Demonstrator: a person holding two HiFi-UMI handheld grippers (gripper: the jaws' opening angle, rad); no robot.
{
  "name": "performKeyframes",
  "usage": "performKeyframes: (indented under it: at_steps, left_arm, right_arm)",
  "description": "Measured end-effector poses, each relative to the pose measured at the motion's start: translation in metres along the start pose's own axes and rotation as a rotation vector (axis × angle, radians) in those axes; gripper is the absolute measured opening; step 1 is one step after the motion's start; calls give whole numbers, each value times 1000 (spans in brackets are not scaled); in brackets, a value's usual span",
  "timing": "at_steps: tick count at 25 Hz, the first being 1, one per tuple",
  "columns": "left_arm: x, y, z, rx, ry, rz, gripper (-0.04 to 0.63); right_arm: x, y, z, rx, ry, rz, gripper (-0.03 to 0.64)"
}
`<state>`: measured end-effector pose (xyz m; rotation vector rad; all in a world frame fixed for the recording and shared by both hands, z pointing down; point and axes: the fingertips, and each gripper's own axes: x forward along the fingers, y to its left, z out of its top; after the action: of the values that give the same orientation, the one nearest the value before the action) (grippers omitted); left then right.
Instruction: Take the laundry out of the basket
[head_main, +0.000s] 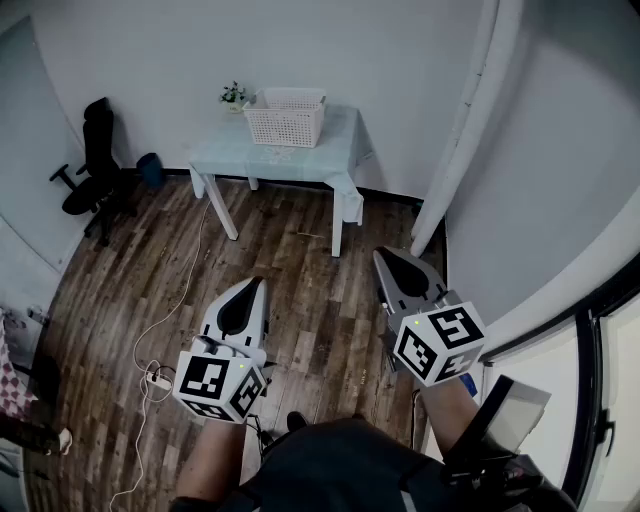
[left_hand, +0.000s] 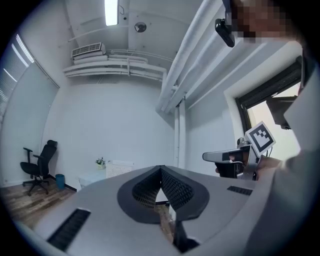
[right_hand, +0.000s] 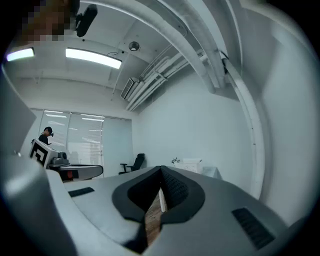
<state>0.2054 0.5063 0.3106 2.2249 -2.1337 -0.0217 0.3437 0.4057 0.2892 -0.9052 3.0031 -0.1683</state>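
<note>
Step in hand: judged to be the approach. Nothing has been taken from the basket (head_main: 285, 122) and no gripper is near it.
Left gripper (head_main: 251, 284): held level in front of the person, tips pressed together, nothing between them.
Right gripper (head_main: 387, 254): also level and pointing towards the far wall, tips pressed together and empty.
Basket location: a white slatted basket on the small pale table (head_main: 225, 157) against the far wall, well apart from both grippers. A little potted plant (head_main: 234, 96) stands just beside it on its left.
Laundry: from this distance the head view does not show what lies inside the basket. Something pale shows at the rim, too small to tell.
Path: bare wooden floor (head_main: 300, 300) lies between the person and the table. A white cable (head_main: 170, 310) trails along the left, and an office chair (head_main: 92, 165) stands farther left.
Next move calls for: walking up to the table, spreading at least one gripper's tips, reaching over the basket's rim from above and pinching a fold of cloth.
Caution: the light basket may slide or lift with the cloth, so the other gripper should probably steady its rim.
</note>
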Motion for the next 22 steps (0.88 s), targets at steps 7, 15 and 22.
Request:
performKeyframes:
  at_steps: [7, 15, 22]
  left_arm:
    - [-2, 7, -1, 0, 8, 32, 8]
    - [-3, 16, -1, 1, 10, 29, 8]
    - [-4, 30, 3, -19, -15, 15, 8]
  right_arm:
    - [2, 1, 3, -11, -4, -2, 15]
    - [8, 8, 3, 9, -6, 4, 15]
    - [16, 13, 0, 13, -14, -42, 17]
